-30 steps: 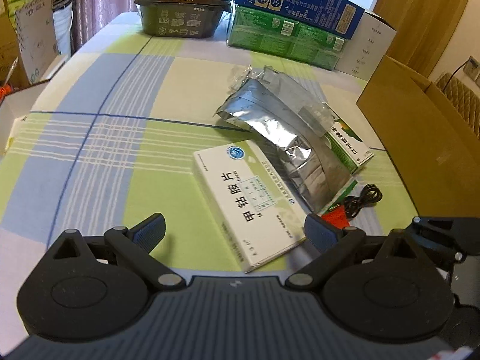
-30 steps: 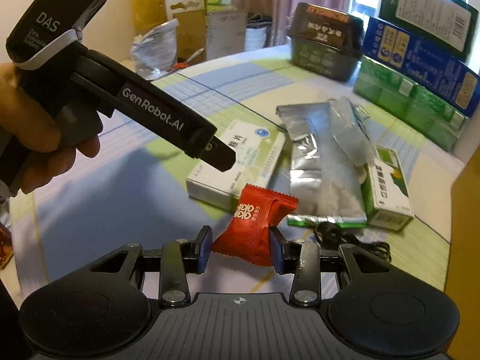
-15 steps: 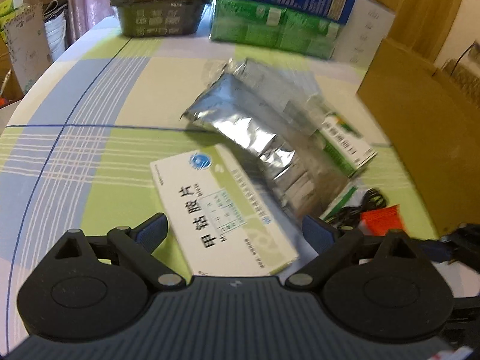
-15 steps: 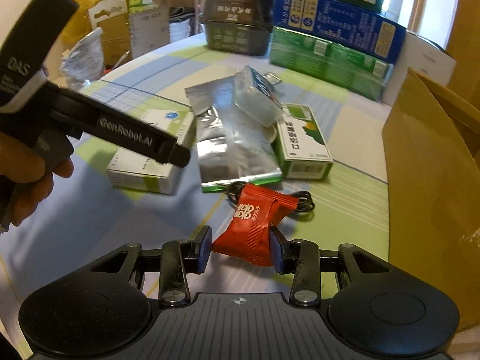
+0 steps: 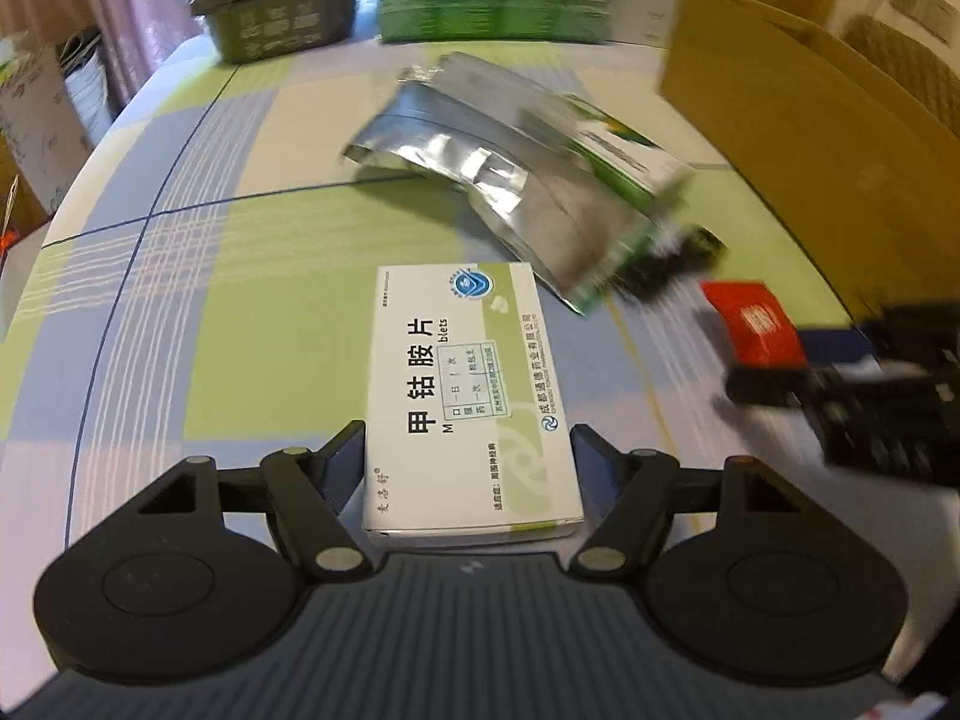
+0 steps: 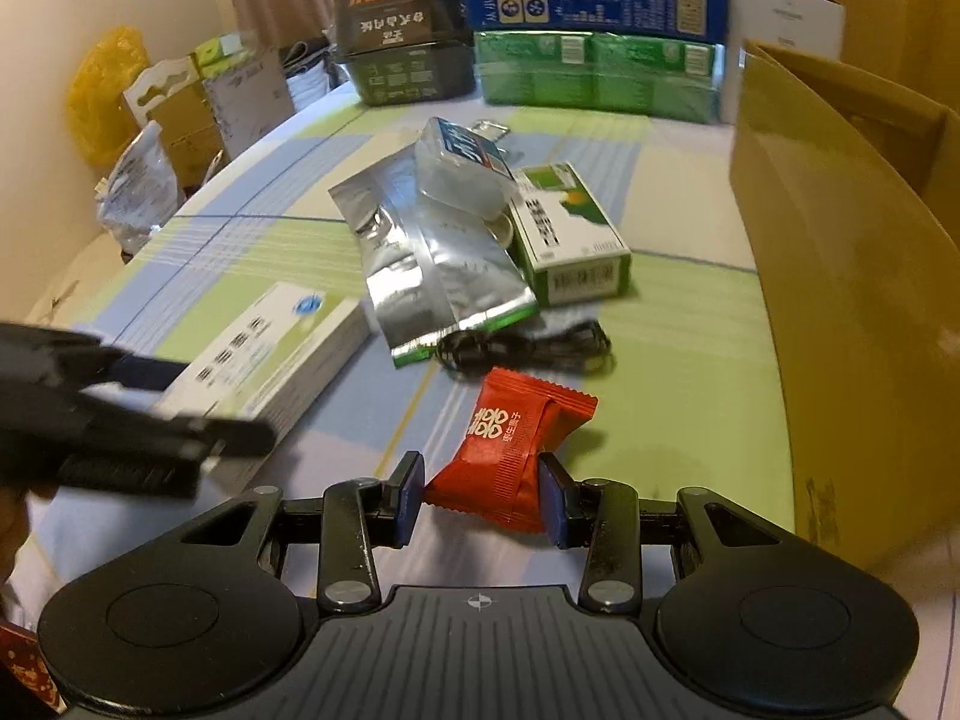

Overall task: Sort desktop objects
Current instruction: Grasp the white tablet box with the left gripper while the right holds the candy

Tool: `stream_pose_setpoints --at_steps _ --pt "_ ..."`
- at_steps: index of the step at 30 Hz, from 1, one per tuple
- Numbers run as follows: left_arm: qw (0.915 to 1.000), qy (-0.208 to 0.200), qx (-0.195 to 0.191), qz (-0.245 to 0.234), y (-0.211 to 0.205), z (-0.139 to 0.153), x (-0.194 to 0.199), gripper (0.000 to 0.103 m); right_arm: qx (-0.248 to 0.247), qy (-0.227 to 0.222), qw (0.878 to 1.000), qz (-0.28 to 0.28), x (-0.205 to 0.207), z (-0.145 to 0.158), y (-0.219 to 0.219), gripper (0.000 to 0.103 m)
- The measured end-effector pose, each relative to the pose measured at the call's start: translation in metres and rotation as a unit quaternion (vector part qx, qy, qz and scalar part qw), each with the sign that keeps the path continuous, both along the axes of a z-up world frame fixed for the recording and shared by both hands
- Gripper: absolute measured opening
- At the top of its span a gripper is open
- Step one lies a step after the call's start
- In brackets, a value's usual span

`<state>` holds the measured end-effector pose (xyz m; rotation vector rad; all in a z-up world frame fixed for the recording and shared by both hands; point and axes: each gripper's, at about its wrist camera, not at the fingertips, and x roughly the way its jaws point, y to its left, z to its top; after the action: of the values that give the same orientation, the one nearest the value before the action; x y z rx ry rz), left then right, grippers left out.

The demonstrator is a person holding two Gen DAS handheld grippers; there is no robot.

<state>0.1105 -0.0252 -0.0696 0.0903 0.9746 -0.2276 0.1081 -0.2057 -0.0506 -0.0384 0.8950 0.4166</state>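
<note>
A white medicine box with green print lies lengthwise between my left gripper's fingers, which press against its two long sides. The right wrist view shows the same box at the left, with a blurred left finger beside it. My right gripper is shut on a red candy packet, held just above the checked tablecloth. The left wrist view also shows the candy, blurred at the right. A silver foil pouch, a clear packet, a green-and-white box and a black cable lie mid-table.
An open brown cardboard box stands along the table's right side. At the back are stacked green cartons, a blue carton and a dark box. Bags and cardboard sit beyond the left edge.
My left gripper moved forward over the white medicine box and its fingers closed from wide open onto its sides. My right gripper carried the red candy rightward, toward the cardboard box.
</note>
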Motion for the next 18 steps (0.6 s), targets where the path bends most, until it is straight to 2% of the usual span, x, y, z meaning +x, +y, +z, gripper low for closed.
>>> stream_pose_setpoints --at_steps 5,8,13,16,18 --pt "0.9999 -0.002 -0.013 0.000 -0.007 -0.006 -0.031 0.070 0.000 0.000 1.000 -0.013 -0.022 -0.001 -0.006 0.037" --pt "0.9999 -0.016 -0.001 -0.005 -0.009 -0.008 -0.030 0.078 -0.002 -0.004 1.000 -0.021 -0.025 -0.004 -0.007 0.038" --pt "0.9997 -0.020 -0.010 0.005 -0.007 -0.010 -0.021 0.078 -0.003 -0.004 0.999 -0.046 -0.022 -0.010 -0.012 0.053" --pt "0.9996 -0.022 -0.015 0.008 -0.006 -0.012 -0.018 0.079 0.019 0.003 0.998 -0.066 -0.017 -0.011 -0.015 0.055" --pt "0.9996 -0.022 -0.018 0.009 -0.005 -0.012 -0.016 0.079 0.013 -0.002 0.998 -0.066 -0.016 -0.011 -0.012 0.055"
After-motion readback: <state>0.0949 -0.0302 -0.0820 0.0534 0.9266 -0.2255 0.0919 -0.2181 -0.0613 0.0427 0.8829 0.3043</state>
